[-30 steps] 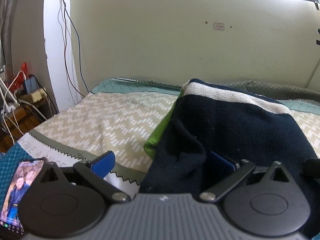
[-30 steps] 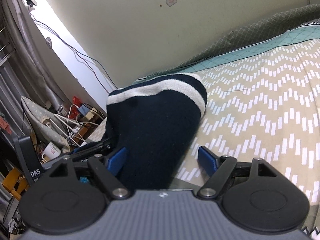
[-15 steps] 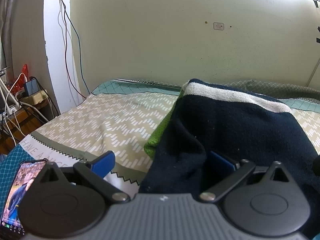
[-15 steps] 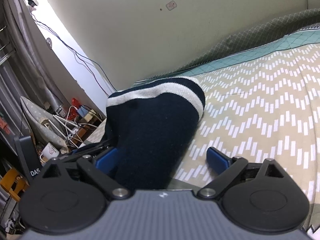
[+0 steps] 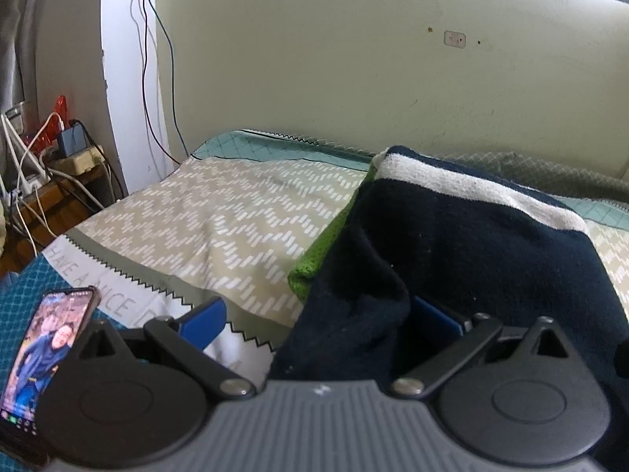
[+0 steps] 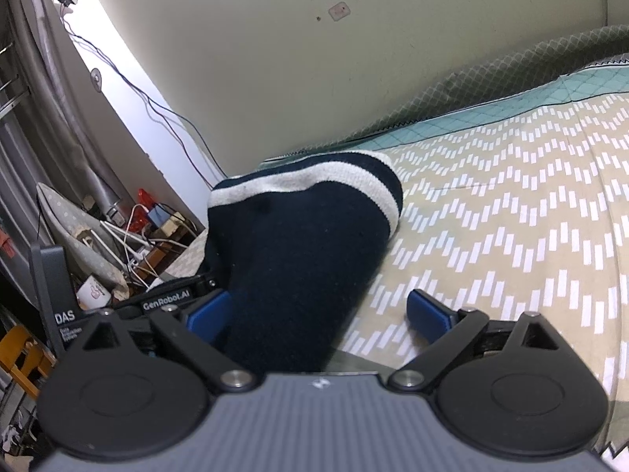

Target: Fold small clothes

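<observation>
A navy knit garment with a white stripe lies folded on the patterned bed cover, with a green cloth showing under its left edge. My left gripper is open, its jaws wide apart, with the garment's near corner lying between them. In the right wrist view the same garment lies between the jaws of my right gripper, which is open. The left gripper's body shows just beyond it to the left.
A phone with a lit screen lies at the bed's near left edge. Cables and a power strip clutter a low table to the left. The wall runs behind the bed. Patterned cover stretches to the right.
My right gripper's jaws have opened wider around the garment. The left wrist view has shifted slightly; the garment has stayed in place.
</observation>
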The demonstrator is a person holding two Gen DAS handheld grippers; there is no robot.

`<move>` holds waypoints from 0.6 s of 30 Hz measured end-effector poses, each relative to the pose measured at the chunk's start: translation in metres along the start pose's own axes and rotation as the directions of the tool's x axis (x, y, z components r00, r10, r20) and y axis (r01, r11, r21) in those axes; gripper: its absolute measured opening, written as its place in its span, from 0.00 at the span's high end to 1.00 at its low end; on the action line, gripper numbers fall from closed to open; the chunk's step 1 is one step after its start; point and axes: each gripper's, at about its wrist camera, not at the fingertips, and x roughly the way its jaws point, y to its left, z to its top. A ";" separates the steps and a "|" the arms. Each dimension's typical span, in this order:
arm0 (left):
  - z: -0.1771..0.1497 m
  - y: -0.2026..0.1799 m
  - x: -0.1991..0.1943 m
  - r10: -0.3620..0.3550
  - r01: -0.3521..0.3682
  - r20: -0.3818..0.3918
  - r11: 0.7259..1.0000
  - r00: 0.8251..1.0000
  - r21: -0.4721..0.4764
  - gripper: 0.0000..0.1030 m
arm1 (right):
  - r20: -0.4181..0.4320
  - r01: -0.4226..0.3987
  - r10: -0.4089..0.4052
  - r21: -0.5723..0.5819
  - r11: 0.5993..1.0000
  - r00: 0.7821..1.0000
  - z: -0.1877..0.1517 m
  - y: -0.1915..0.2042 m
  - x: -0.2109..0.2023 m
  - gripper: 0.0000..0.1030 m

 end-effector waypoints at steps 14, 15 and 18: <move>0.006 -0.003 0.000 0.024 -0.023 -0.039 0.999 0.999 0.038 0.00 | 0.002 -0.017 0.017 -0.002 1.000 1.000 -0.001 -0.001 0.000 0.13; 0.006 -0.004 0.000 0.027 -0.025 -0.038 0.999 0.999 0.042 0.00 | 0.003 -0.019 0.019 -0.001 1.000 1.000 -0.001 -0.001 -0.001 0.13; 0.006 -0.004 0.000 0.033 -0.031 -0.040 0.998 0.999 0.050 0.00 | 0.004 -0.025 0.025 0.002 1.000 1.000 -0.001 -0.001 -0.002 0.13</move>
